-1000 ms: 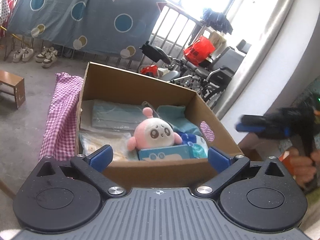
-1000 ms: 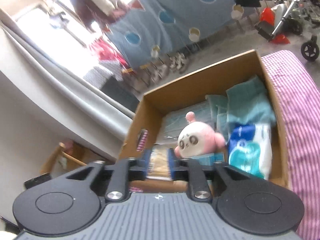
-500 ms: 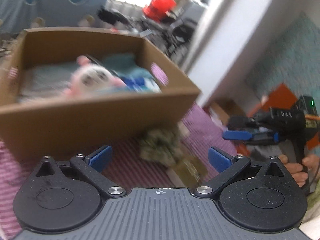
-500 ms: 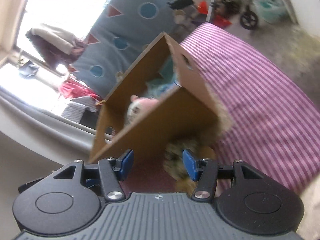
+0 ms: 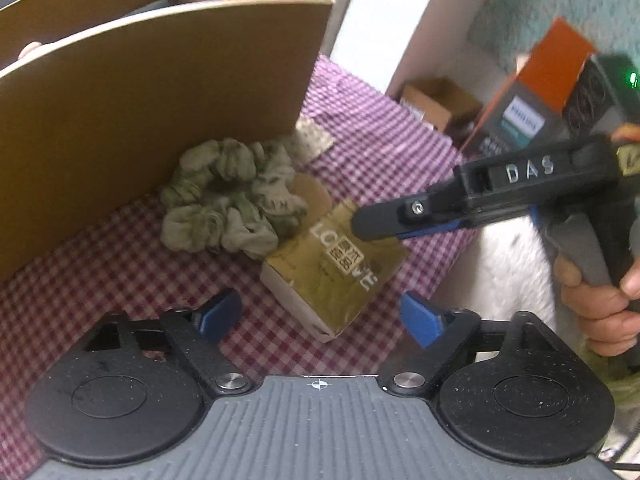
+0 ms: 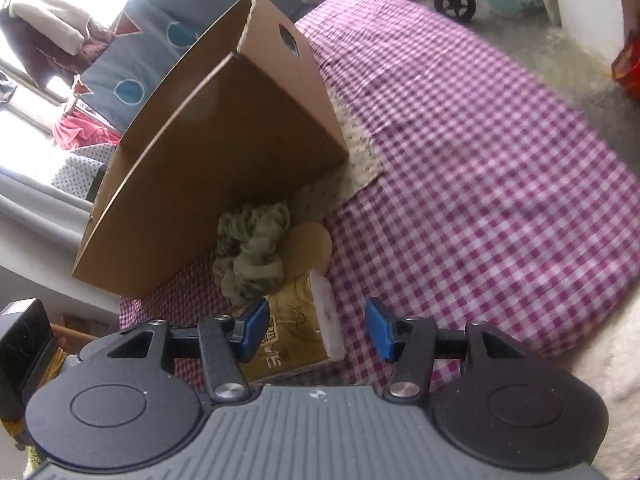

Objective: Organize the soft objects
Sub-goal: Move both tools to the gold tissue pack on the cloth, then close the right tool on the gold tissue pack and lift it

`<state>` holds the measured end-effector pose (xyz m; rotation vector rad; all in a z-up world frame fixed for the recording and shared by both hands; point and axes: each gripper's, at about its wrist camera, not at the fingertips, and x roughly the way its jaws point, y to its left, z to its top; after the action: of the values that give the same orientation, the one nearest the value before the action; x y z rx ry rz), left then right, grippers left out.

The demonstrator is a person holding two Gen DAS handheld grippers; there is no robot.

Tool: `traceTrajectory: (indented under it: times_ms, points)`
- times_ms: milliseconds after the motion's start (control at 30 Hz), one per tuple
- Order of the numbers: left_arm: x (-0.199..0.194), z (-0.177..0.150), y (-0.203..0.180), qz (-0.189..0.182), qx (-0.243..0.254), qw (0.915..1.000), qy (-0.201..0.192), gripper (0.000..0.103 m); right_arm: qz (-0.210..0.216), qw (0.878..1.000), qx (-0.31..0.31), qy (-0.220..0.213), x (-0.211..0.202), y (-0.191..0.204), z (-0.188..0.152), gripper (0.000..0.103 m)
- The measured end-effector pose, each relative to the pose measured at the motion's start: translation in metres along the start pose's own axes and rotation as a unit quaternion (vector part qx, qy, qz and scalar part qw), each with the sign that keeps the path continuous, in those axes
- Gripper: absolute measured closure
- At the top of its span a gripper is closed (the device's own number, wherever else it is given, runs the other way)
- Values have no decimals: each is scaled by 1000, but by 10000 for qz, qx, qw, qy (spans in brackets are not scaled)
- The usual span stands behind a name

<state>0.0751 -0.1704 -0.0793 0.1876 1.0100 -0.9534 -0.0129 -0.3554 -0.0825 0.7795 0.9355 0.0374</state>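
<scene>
The right gripper (image 6: 316, 330) hangs low over the checked cloth (image 6: 460, 160) with its jaws spread, and the gold pack (image 6: 298, 334) sits just ahead of and partly between them, nearer the left finger. In the left wrist view that gripper's tip (image 5: 384, 220) is over the pack's (image 5: 340, 268) far top edge; whether it touches cannot be told.

The left gripper (image 5: 320, 316) is spread too, empty, with the pack just ahead of its fingers. The green scrunchie (image 5: 228, 200) lies beyond the pack, touching it and resting against the near wall of the box (image 5: 152, 92). A flat tan piece (image 6: 310, 248) shows between scrunchie and pack.

The step in hand looks like a grasp on the pack. To do it well:
- Shift the right gripper a little left so the pack is centred between the fingers.
- Close across the pack's narrow sides, low enough to hold its body, not the wrapper.
- Keep the fingers short of the scrunchie, so it is not dragged along.
- Lift straight before swinging over the box wall.
</scene>
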Motion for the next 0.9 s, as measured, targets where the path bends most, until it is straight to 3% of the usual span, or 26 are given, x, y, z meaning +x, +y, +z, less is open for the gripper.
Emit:
traceTrajectory:
  times_ms: [300,500,700,900]
  points:
    - [17,1,-28,555,808,9952,-45,30,95,9999,-116,79,9,7,-3,60]
    - [16,0,-27,589,715,9956,-122,33,40,9999,-94,21,8,12,-7,62]
    - [-2,-6,-30,540,696,9958,-248,33,83,9999,-121,-60,-14,28,-15,62]
    - [-53,-8,-39,715,804,9917,-701,33,266,9982,-417,-336,-37,66,-14,62]
